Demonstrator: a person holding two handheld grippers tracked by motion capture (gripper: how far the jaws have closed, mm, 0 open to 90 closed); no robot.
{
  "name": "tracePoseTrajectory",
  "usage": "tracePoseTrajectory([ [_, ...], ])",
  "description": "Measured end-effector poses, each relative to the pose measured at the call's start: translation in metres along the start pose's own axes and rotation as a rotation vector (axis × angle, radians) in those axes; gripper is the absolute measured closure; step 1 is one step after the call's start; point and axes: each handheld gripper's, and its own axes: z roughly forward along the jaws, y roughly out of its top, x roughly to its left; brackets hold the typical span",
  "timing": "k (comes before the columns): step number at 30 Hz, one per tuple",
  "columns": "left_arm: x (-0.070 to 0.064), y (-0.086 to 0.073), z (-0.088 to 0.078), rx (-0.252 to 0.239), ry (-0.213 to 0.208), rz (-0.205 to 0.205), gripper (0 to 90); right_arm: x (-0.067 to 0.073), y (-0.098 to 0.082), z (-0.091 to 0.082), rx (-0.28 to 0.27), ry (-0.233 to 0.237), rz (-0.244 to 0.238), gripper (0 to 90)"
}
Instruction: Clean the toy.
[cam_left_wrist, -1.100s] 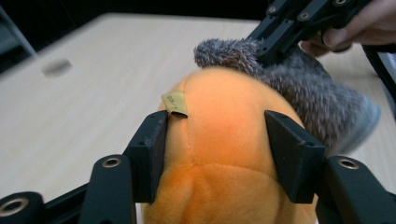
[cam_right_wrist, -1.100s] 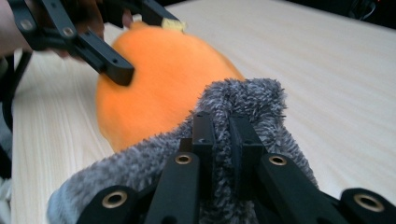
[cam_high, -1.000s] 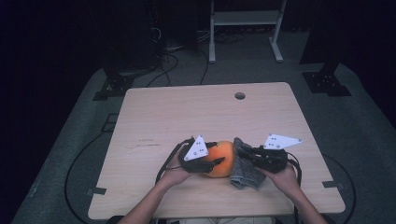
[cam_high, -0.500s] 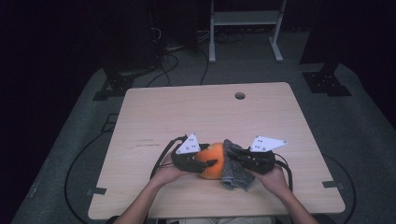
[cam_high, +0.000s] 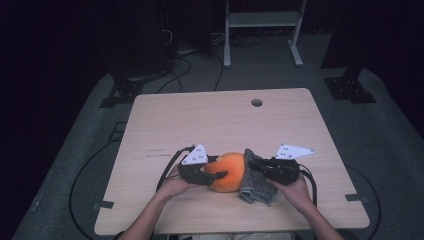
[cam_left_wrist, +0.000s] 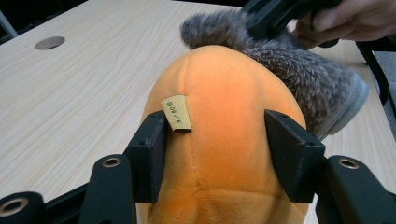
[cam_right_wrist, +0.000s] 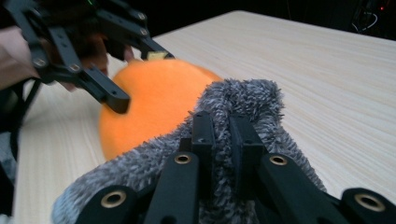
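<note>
An orange plush toy (cam_high: 231, 171) lies near the table's front edge, and a small tan tag (cam_left_wrist: 176, 112) is sewn on its seam. My left gripper (cam_high: 220, 167) straddles the toy from the left. Its jaws have just been closing, and in the left gripper view both pads (cam_left_wrist: 152, 149) press into the plush sides. A grey fuzzy fabric piece (cam_high: 257, 187) hugs the toy's right side. My right gripper (cam_right_wrist: 220, 135) is shut on the edge of the grey fabric (cam_right_wrist: 247, 98), pinching it between its jaws.
The light wooden table (cam_high: 215, 125) has a round cable hole (cam_high: 256, 102) at the back. A white metal stand (cam_high: 262, 20) and cables lie on the dark floor behind. The person's forearms enter from the front edge.
The left gripper has slid a little to the left and sits lower around the plush. The right gripper with the grey fabric shifted slightly left, then stayed put.
</note>
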Motion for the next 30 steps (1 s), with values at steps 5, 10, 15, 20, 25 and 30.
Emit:
tracePoseTrajectory([
  [5, -0.003, -0.005, -0.002, -0.006, -0.013, 0.013, 42.4, -0.006, -0.012, 0.002, 0.062, -0.022, 0.025, 81.5],
  [10, -0.005, -0.004, -0.002, -0.005, -0.019, 0.022, 42.4, -0.004, 0.000, -0.008, -0.033, 0.017, 0.054, 81.5],
  [15, -0.008, -0.002, -0.001, 0.003, -0.024, 0.043, 41.8, -0.005, -0.003, 0.001, 0.035, 0.030, 0.036, 81.0],
  [20, -0.012, 0.000, 0.000, 0.005, -0.040, 0.070, 41.3, -0.009, -0.012, -0.009, 0.067, 0.014, 0.037, 81.5],
  [25, -0.015, 0.000, 0.000, 0.012, -0.051, 0.095, 41.4, -0.004, 0.003, -0.011, -0.030, 0.078, 0.048, 81.5],
  [30, -0.015, -0.001, 0.000, 0.011, -0.071, 0.096, 41.3, -0.004, -0.005, -0.003, 0.021, 0.066, 0.044, 81.5],
])
